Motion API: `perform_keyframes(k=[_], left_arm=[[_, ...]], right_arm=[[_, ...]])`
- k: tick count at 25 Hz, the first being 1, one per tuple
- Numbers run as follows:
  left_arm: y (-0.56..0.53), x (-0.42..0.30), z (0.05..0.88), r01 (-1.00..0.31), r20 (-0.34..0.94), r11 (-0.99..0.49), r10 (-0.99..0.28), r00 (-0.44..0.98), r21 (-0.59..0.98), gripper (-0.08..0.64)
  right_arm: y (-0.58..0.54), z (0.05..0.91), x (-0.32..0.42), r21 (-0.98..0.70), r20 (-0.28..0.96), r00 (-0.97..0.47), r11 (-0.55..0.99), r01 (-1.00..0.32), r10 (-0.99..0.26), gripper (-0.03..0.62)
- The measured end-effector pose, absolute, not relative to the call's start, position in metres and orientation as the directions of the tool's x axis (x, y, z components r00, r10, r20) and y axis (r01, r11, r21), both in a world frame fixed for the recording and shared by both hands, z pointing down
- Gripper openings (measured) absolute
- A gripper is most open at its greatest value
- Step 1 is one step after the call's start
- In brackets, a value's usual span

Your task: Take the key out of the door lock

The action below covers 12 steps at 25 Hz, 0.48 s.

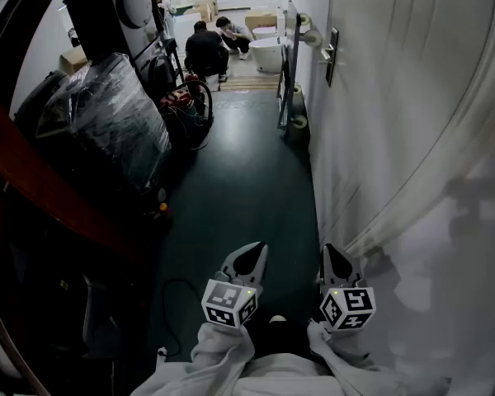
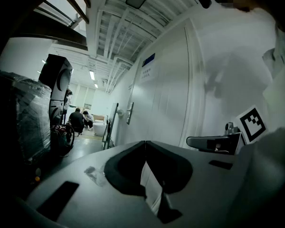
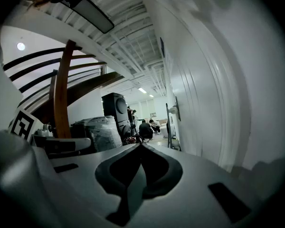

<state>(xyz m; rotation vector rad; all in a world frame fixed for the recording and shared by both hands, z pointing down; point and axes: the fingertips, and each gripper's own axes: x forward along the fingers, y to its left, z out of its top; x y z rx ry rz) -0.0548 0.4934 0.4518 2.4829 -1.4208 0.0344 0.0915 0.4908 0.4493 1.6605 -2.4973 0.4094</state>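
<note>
A white door with a dark lock plate and lever handle (image 1: 329,54) stands far ahead on the right wall; the handle (image 2: 129,112) shows in the left gripper view and, as a small handle (image 3: 175,109), in the right gripper view. No key can be made out at this distance. My left gripper (image 1: 258,250) and right gripper (image 1: 329,252) hang side by side low over the dark floor, well short of the door. The left gripper's (image 2: 145,143) jaws meet with nothing between them. The right gripper's (image 3: 140,145) jaws also touch, empty.
A plastic-wrapped pallet (image 1: 115,114) and a tall black machine (image 1: 107,11) line the left side, with cables (image 1: 190,106) beside them. A metal frame (image 1: 287,73) leans on the right wall. Two people (image 1: 210,44) crouch by a white tub (image 1: 268,52) far down the corridor. A dark wooden rail (image 1: 58,196) runs at left.
</note>
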Motion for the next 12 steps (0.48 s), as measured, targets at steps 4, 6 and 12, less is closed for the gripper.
perform_keyframes(k=[4, 6, 12], left_arm=[[0.491, -0.056, 0.454, -0.852, 0.163, -0.467, -0.845, 0.509, 0.235, 0.014], [0.492, -0.055, 0.456, -0.851, 0.165, -0.467, -0.844, 0.51, 0.24, 0.014], [0.498, -0.051, 0.463, -0.849, 0.176, -0.464, -0.841, 0.511, 0.252, 0.014]], right_arm=[[0.489, 0.45, 0.093, -0.157, 0.246, -0.393, 0.363, -0.918, -0.886, 0.051], [0.49, 0.451, 0.094, -0.162, 0.249, -0.389, 0.358, -0.92, -0.887, 0.051], [0.497, 0.458, 0.098, -0.174, 0.26, -0.374, 0.338, -0.925, -0.89, 0.051]])
